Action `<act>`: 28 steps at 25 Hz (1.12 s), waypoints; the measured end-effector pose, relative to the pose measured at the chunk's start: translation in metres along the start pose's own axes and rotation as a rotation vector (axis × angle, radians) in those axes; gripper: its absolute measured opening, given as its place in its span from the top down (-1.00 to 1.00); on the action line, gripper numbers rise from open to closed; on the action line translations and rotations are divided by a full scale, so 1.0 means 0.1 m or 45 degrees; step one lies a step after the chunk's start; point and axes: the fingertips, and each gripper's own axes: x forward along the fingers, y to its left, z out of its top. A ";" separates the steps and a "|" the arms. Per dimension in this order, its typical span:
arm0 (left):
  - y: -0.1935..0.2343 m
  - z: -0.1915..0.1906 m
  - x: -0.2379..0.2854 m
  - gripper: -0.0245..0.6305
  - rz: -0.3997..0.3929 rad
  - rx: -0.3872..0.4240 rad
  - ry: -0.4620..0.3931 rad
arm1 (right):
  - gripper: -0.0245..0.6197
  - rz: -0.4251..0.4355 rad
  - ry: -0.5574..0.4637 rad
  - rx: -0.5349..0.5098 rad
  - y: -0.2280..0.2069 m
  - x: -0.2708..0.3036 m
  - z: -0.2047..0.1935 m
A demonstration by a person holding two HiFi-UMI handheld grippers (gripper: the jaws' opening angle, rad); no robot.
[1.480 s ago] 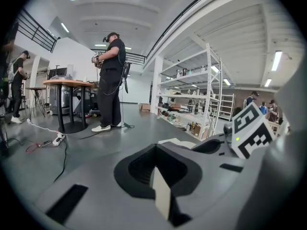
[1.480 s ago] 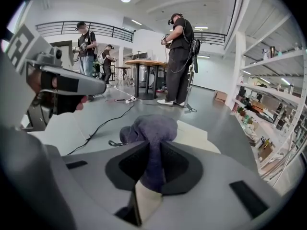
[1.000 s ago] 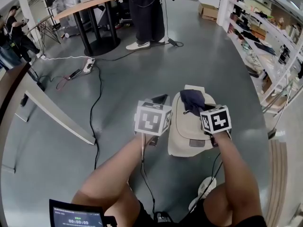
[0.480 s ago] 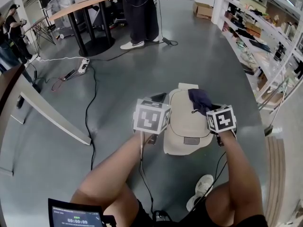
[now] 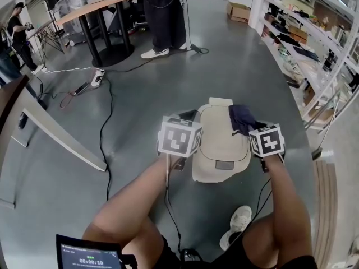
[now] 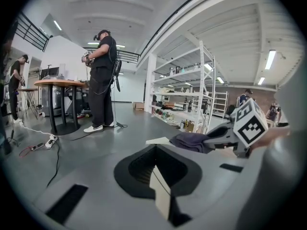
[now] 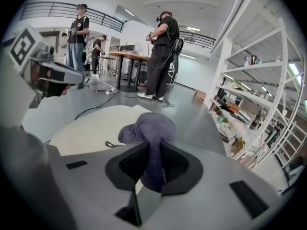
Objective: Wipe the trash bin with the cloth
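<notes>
A beige trash bin [image 5: 220,144] stands on the floor in front of me, its lid seen from above. A dark blue cloth [image 5: 242,117] lies bunched on the lid's far right edge. My right gripper [image 5: 251,129] is shut on it; in the right gripper view the cloth [image 7: 148,128] runs down between the jaws of that gripper [image 7: 146,186], over the pale lid [image 7: 86,128]. My left gripper [image 5: 188,116] hovers just off the bin's left side, jaws together on nothing. In the left gripper view this gripper [image 6: 160,195] faces the cloth [image 6: 192,140] and the right gripper [image 6: 240,128].
White shelving [image 5: 314,43] full of goods runs along the right. Black cables [image 5: 106,122] and a power strip [image 5: 99,78] lie on the grey floor to the left. A person [image 5: 162,21] stands by a round table [image 5: 106,4] at the back. My shoe [image 5: 238,223] is below the bin.
The right gripper has dragged the cloth across the lid from its middle to its right edge. The left gripper has stayed beside the bin's left side.
</notes>
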 end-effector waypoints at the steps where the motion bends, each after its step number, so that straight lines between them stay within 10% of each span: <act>1: -0.02 0.01 0.00 0.92 -0.006 0.000 -0.003 | 0.71 0.001 -0.023 -0.019 0.02 -0.05 0.06; 11: 0.08 -0.06 -0.18 0.92 0.034 0.034 0.015 | 0.71 0.222 -0.231 -0.060 0.86 -0.46 0.62; 28: 0.36 -0.10 -0.46 0.92 0.095 0.107 -0.018 | 0.71 0.366 -0.082 -0.208 1.78 -0.28 0.34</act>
